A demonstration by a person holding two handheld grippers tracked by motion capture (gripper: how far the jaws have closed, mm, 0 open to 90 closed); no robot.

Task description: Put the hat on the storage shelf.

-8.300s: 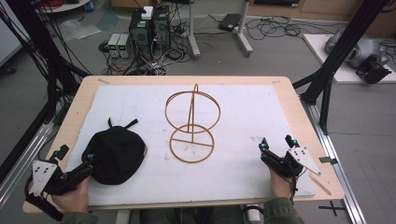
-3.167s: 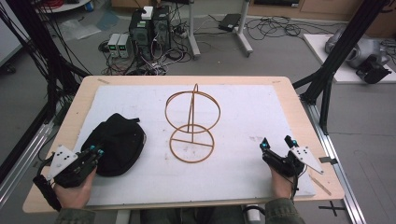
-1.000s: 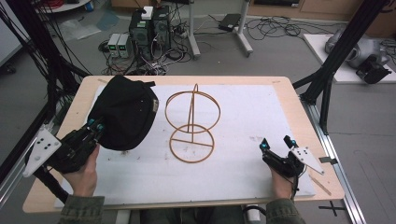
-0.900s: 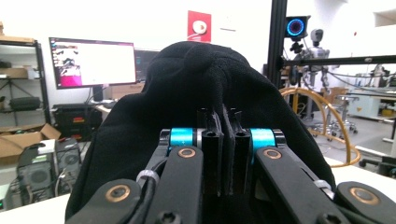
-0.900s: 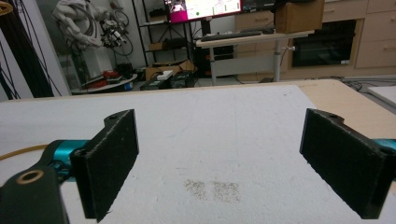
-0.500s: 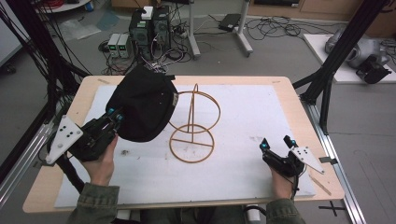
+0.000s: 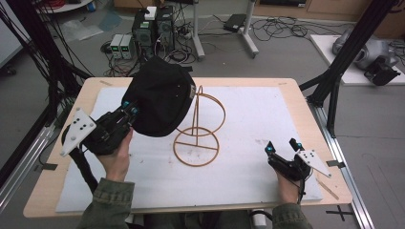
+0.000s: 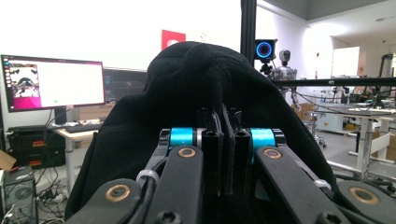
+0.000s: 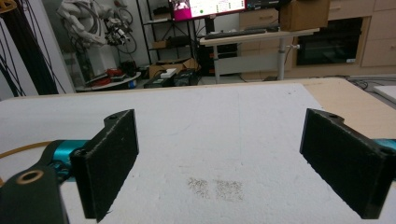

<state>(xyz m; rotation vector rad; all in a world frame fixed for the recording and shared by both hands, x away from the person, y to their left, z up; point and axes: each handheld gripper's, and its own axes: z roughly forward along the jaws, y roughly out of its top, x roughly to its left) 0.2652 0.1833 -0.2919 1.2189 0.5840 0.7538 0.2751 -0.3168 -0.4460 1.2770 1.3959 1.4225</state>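
cap [image 7: 160,98] held above table [image 7: 57,157], left of wire stand [image 7: 198,131], right gripper [image 7: 282,149] far right

black cap [image 7: 160,102], golden wire stand [image 7: 198,131]

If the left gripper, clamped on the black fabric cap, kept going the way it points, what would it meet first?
Probably the upright ring of the copper wire stand: the left gripper aims the black cap toward it, though depth is unclear.
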